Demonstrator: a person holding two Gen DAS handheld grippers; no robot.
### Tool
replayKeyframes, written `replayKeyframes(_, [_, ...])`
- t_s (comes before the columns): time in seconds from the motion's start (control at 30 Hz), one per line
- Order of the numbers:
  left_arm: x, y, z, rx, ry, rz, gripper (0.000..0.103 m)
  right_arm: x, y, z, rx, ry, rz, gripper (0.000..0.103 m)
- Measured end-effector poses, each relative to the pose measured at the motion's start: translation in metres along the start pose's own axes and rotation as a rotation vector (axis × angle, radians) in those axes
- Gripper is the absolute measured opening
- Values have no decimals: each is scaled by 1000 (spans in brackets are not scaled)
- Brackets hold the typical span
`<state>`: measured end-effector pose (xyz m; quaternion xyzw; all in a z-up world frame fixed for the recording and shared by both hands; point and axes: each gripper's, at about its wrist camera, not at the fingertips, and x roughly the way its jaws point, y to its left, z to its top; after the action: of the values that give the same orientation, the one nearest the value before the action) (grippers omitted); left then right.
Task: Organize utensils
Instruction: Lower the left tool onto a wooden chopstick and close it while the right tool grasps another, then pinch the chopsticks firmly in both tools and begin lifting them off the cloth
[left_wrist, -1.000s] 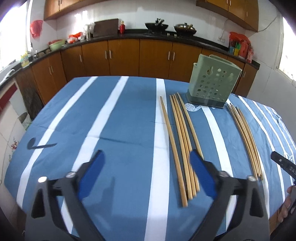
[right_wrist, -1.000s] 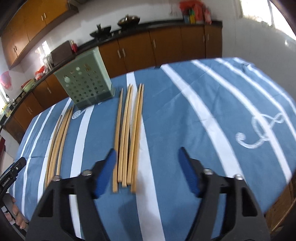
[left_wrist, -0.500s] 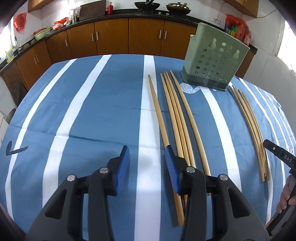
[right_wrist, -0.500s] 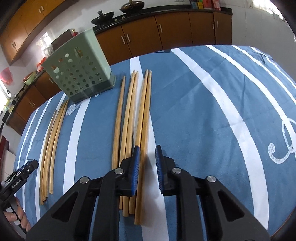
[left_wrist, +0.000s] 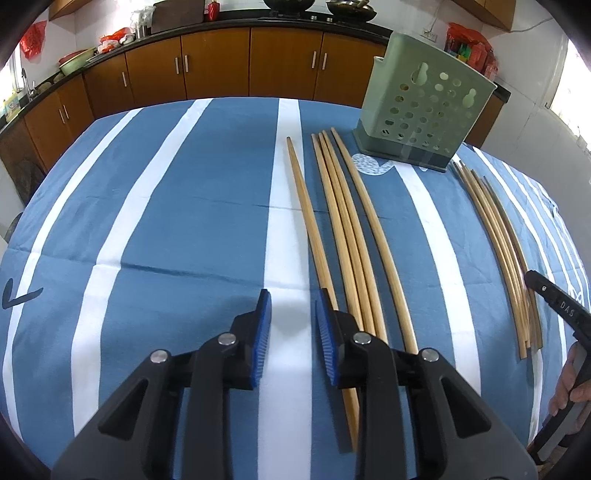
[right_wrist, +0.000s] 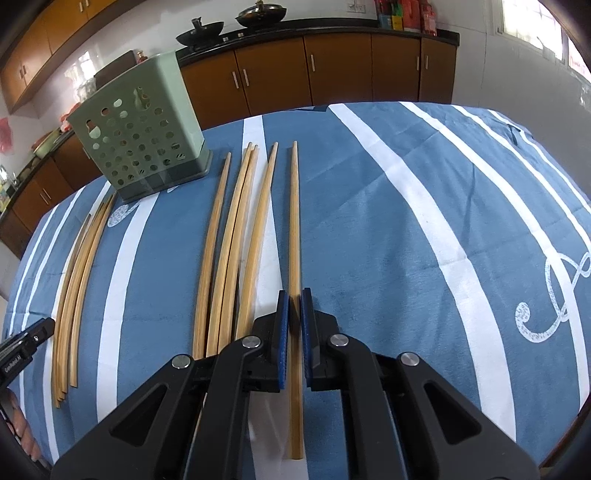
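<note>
Several wooden chopsticks lie in two groups on the blue striped cloth, either side of a green perforated holder (left_wrist: 424, 107) (right_wrist: 140, 144). My left gripper (left_wrist: 293, 299) hovers low at the near end of the left group (left_wrist: 343, 229). Its jaws are closing with only the white stripe between them, and the leftmost chopstick (left_wrist: 303, 199) runs under the right-hand finger. My right gripper (right_wrist: 294, 295) is shut on the rightmost chopstick (right_wrist: 294, 221) of the right group (right_wrist: 236, 236), near its thick end. That stick lies flat, pointing away from me.
The holder stands upright at the far side of the table. Each view shows the other group of chopsticks (left_wrist: 498, 236) (right_wrist: 77, 277) at its edge, with the other gripper and a hand (left_wrist: 572, 384) beside it. Brown kitchen cabinets (left_wrist: 221, 62) run behind the table.
Both grippers came down and forward toward the chopsticks while their jaws narrowed. The right jaws closed onto the rightmost chopstick, which now sits apart from its neighbour. The left jaws keep narrowing.
</note>
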<state>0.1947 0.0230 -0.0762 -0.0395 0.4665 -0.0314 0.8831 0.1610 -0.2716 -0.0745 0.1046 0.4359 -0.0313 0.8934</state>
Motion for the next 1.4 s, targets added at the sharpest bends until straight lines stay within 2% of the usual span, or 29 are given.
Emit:
replayKeyframes(0.13, [-10,3,1,-24,-30,-46,26,0,0,0,-2,-4,3,8])
replayKeyframes(0.23, [-10,-3,0,7,-12,-51,26,-1,2,-2,-9,-8,-2,8])
replayKeyframes(0.3, [-5,-8,-3,29,14,-33,22,-1,2,-2,-10,-9,-3,8])
replayKeyframes(0.37, [-2,-9,-6,29,23,-22,12,-2,1,-3,-6,-6,2,8])
replayKeyframes(0.43, [-2,-8,-7,30,19,-7,9,-4,0,-5,-7,-2,7,8])
replayKeyframes(0.6, [4,2,3,16,14,-6,8,-5,2,-7,-47,-9,4,8])
replayKeyframes(0.93, [25,21,36,8,-29,16,8,16,-12,20,-33,-33,-8,8])
replayKeyframes(1.1, [27,20,36,38,-74,10,8,17,-17,21,-18,-41,11,8])
replayKeyframes(1.23, [21,23,31,25,-68,-12,8,13,-18,17,-18,-40,19,8])
replayKeyframes(1.4, [14,20,23,50,-65,3,8,6,-17,8,-26,-32,20,8])
